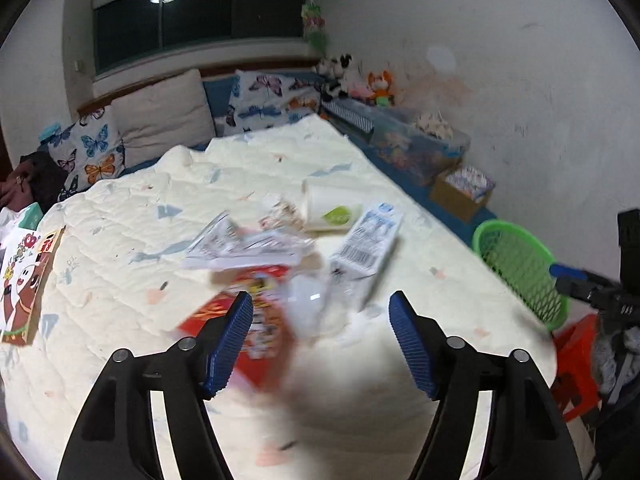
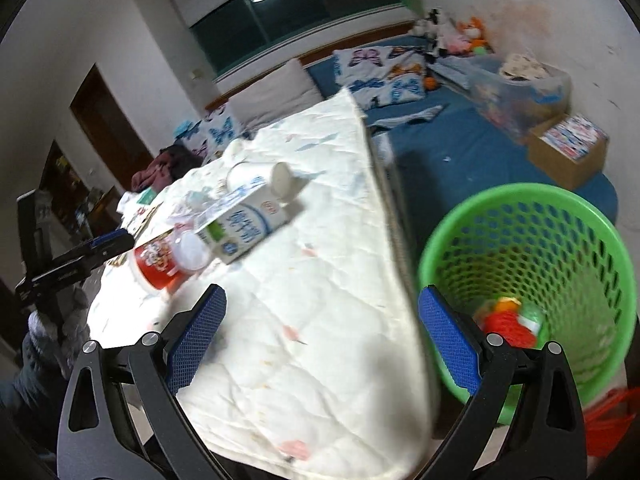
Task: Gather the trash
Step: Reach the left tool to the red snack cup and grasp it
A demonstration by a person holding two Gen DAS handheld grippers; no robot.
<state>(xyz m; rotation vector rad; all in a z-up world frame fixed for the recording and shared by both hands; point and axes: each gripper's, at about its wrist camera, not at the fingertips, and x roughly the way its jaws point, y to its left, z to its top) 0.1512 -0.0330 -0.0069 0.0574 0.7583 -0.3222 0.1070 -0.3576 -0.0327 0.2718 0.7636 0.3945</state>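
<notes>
Both claws open, empty – left claw (image 1: 320, 340) over red cup (image 1: 244, 316). Light, crushable – pinch rim gently. Right claw (image 2: 320, 340) near basket (image 2: 520, 216).

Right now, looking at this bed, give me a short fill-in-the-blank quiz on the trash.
1. The plastic basket beside the bed is ____ in colour.
2. The milk carton lies on the ____ quilt.
3. The left gripper holds ____.
4. The right gripper has its jaws ____.

Missing words: green; cream; nothing; open
</notes>
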